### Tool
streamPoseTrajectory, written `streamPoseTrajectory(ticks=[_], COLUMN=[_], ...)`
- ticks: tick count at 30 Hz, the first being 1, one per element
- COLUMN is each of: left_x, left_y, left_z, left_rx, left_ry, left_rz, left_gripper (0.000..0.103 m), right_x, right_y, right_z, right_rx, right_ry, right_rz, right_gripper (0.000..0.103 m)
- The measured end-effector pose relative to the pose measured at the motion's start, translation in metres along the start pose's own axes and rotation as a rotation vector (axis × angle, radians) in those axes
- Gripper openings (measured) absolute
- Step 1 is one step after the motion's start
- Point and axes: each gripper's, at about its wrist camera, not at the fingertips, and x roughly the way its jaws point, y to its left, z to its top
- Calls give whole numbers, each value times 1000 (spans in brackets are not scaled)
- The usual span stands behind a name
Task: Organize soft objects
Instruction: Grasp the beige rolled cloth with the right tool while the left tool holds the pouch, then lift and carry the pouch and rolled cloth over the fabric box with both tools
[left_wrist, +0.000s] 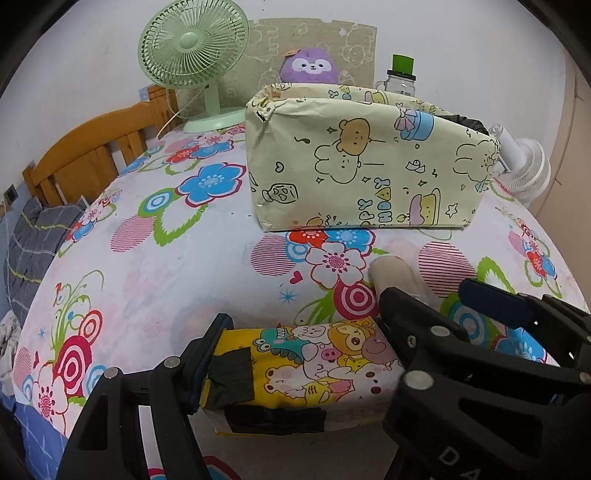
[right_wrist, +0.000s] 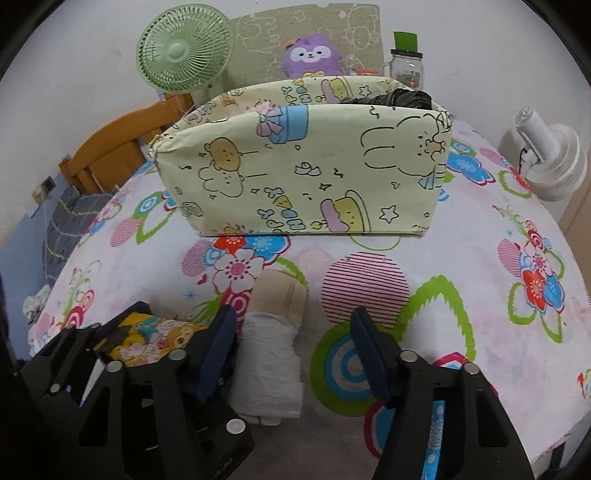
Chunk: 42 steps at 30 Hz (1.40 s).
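Note:
A yellow cartoon-printed soft pack (left_wrist: 314, 365) lies on the flowered tablecloth between the fingers of my left gripper (left_wrist: 299, 332), which is open around it; I cannot tell whether the pads touch it. It also shows in the right wrist view (right_wrist: 155, 341). A rolled white and beige cloth (right_wrist: 271, 350) lies between the open fingers of my right gripper (right_wrist: 295, 332), close to its left finger. Its beige end shows in the left wrist view (left_wrist: 393, 275). A pale yellow cartoon-printed open box (left_wrist: 369, 162) (right_wrist: 306, 170) stands further back, with something black inside at its right end.
A green desk fan (left_wrist: 192, 55) stands at the back left, a purple plush toy (right_wrist: 312, 55) and a glass jar with a green lid (right_wrist: 406, 62) behind the box. A white fan (right_wrist: 550, 155) stands at the right edge. A wooden bed frame (left_wrist: 85, 155) is left.

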Motion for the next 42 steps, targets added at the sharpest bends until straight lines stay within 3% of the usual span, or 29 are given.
streamPoseTrajectory(ticks=[9,11,20,25,30,42], left_x=[-1,-4,-2,-2,-1,1], left_y=[-2,2,7,6,7,-14], left_z=[0,0,0,0,2,15], left_rx=[32,21,19,27,5,27], left_ry=[-6,-8,0,-5,15,-4], left_rz=[20,48,44,49,10,-6], left_gripper=[75,75,75,75,75,75], right_x=[-3,-1,7,8,6,-5], right_y=[-3,-5,4,9,10,-12], right_z=[-1,-1,0,1,1,9], right_rx=[10,16,17,17,13,33], right_ry=[2,10,38,42,34,-6], right_rz=[-3,-15,8,27,29,-25], right_gripper=[61,56,40,25,18,16])
